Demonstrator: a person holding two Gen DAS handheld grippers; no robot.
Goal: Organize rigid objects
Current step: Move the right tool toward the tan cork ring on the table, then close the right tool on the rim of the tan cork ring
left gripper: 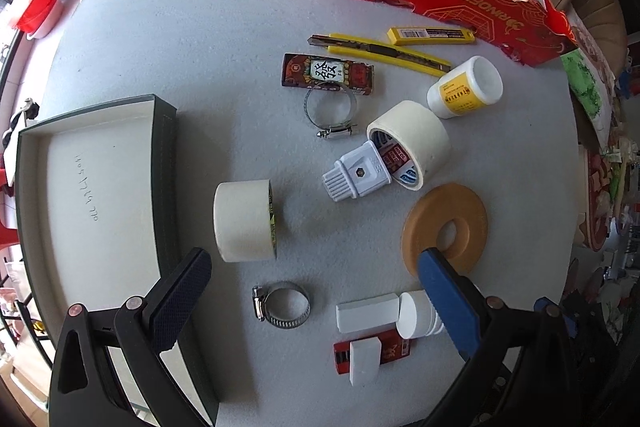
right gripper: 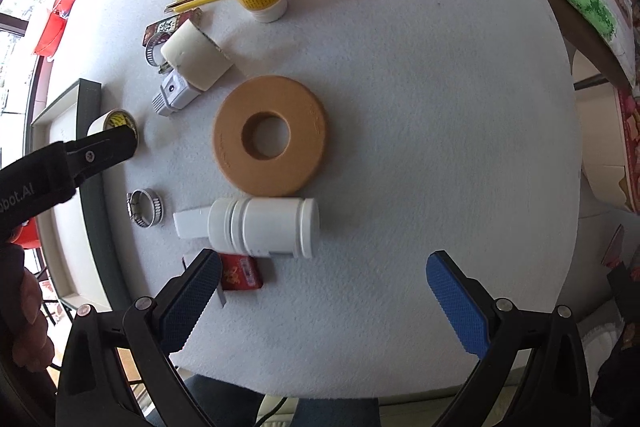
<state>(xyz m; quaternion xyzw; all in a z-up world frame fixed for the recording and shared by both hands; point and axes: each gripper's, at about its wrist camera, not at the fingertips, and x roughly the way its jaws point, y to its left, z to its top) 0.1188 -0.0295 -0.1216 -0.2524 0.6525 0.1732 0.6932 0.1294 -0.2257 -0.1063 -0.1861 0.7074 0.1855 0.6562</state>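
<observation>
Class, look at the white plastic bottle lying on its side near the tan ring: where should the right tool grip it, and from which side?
Probably grip the white bottle across its smooth middle barrel, coming from above. It lies flat with bare table beyond its right end, and the right tool is open wide enough to straddle it.

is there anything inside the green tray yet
No, the green tray shows only its bare white lining in the left wrist view, while the tape rolls, clamps and bottles all lie on the table.

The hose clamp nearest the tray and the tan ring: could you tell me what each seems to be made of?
The hose clamp looks like bare metal, probably steel: a grey, shiny, slotted band with a screw housing. The tan ring has a matte, even, grainless surface with softly rounded edges, so maybe moulded plastic, rubber or fibreboard; I cannot tell which.
</observation>
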